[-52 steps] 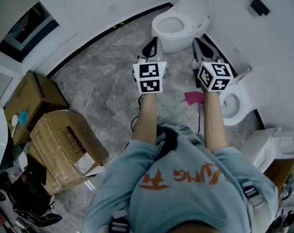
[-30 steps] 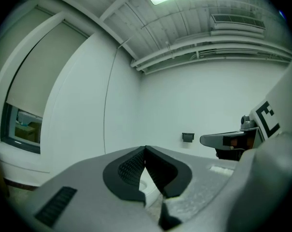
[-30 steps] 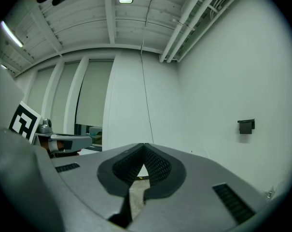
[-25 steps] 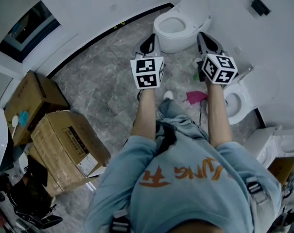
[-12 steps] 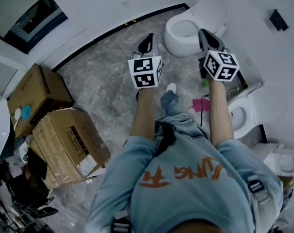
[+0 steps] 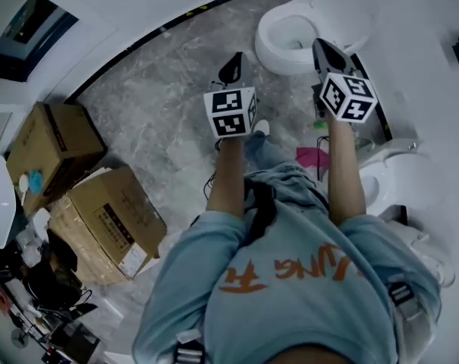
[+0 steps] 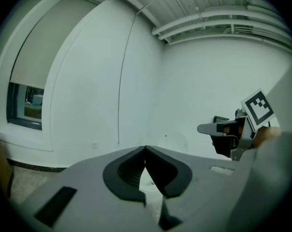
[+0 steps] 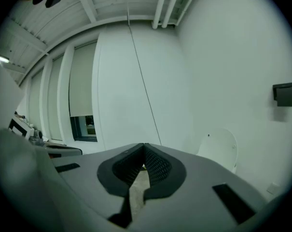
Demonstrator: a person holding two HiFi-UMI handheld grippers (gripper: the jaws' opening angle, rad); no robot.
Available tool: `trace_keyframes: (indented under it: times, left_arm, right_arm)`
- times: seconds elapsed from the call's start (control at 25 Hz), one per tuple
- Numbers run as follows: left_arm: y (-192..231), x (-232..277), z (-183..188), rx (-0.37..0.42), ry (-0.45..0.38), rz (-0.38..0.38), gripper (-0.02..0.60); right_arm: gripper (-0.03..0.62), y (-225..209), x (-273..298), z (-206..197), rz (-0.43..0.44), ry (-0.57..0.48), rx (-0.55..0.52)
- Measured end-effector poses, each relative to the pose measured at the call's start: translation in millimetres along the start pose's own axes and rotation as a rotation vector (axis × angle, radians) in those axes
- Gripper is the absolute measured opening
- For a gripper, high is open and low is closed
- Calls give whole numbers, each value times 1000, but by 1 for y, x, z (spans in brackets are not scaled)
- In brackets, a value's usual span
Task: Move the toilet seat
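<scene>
A white toilet [image 6: 288, 42] stands against the curved wall at the top of the head view, its bowl uncovered and its lid [image 6: 343, 6] raised against the wall. My left gripper [image 6: 233, 61] is shut and empty, over the floor just left of the bowl. My right gripper [image 6: 319, 45] is shut and empty too, its tip over the bowl's right edge. In the right gripper view the raised lid [image 8: 218, 150] shows to the right of the shut jaws [image 8: 144, 146]. The left gripper view has its shut jaws [image 7: 145, 149] aimed at the wall, with the right gripper [image 7: 231, 129] at the side.
A second toilet [image 6: 392, 182] stands at the right, close to my right arm. A pink thing [image 6: 311, 156] lies on the marble floor between the toilets. Cardboard boxes [image 6: 108, 222] are stacked at the left. A black box [image 8: 284, 94] hangs on the wall.
The person has stepped forward, so both grippers have come closer to the toilet. The right gripper's tip has reached the bowl's edge. Both stay shut.
</scene>
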State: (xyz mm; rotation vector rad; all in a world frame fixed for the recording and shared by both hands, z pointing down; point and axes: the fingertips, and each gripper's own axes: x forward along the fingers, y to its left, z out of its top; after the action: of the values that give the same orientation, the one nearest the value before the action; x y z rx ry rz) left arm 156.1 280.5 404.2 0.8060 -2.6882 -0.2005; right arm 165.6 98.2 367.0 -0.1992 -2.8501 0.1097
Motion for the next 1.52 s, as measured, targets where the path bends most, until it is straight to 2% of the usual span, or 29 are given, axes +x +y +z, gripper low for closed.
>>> trace_keyframes:
  times: [0.2,0.36,0.6,0.76,1.0,1.24,1.36,1.52]
  left_arm:
    - [0,88,1,16,80,-25,2]
    - [7,140,14,30,91,-14,2]
    - [-20,194,32,94,102,-95,2]
    - [-41,228,31,138,139,-160,2]
    - [-61,299,34,203,194,-283,2]
    - [-86,383,63,290,221,-444,2]
    - [-94,415,49,322,284,-518,2]
    - [-97,440,16,358,380,-629,2]
  right_arm:
    - [-1,-66,66,-5,-37,52,66]
    - [0,-93,111,-2,-27,63,99]
    - [0,-146,126,-1,-92,45,180]
    - [0,-183,124,-5,-154,29,223]
    - [0,-242,131,-5,-292,8,273]
    - [0,-301,148,4,-456,-33,345]
    - [0,-311,163,-10,-505,-15,379]
    - [0,-309,174,-51,-568,32,453]
